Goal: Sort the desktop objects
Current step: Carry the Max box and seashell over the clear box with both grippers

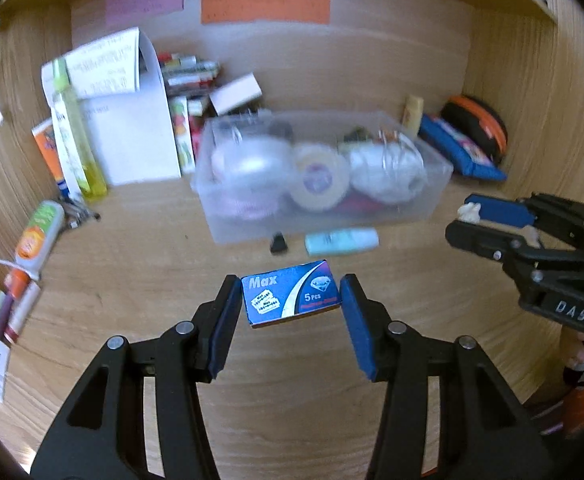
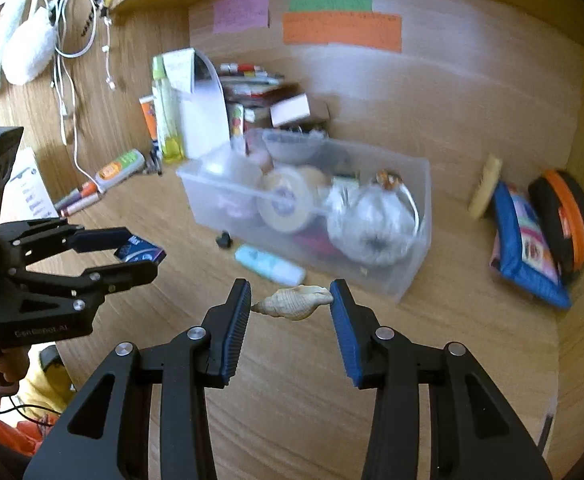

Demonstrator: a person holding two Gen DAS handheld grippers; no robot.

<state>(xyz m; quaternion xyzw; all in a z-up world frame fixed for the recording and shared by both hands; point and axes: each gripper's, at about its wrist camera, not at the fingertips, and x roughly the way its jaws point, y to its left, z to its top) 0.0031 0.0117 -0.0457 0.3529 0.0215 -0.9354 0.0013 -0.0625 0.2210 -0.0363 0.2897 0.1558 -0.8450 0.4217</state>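
Observation:
My left gripper (image 1: 291, 282) is shut on a small blue "Max" box (image 1: 290, 299), one pad on each short end, and holds it above the wooden desk. From the right wrist view the same gripper (image 2: 143, 253) shows at the left with the box (image 2: 150, 255) between its fingers. My right gripper (image 2: 290, 286) is shut on a beige spiral seashell (image 2: 296, 302), gripped end to end. It appears at the right edge of the left wrist view (image 1: 462, 218). A clear plastic bin (image 1: 432, 200) full of tape rolls and wrapped items stands just behind both grippers.
A pale teal tube (image 1: 342, 240) and a small black piece (image 1: 279, 244) lie in front of the bin. Books, papers and a yellow-green bottle (image 1: 74, 132) stand at the back left. Markers (image 2: 80, 200) lie at the left. A blue pouch (image 2: 524, 248) and an orange-black case (image 2: 564, 216) lean at the right wall.

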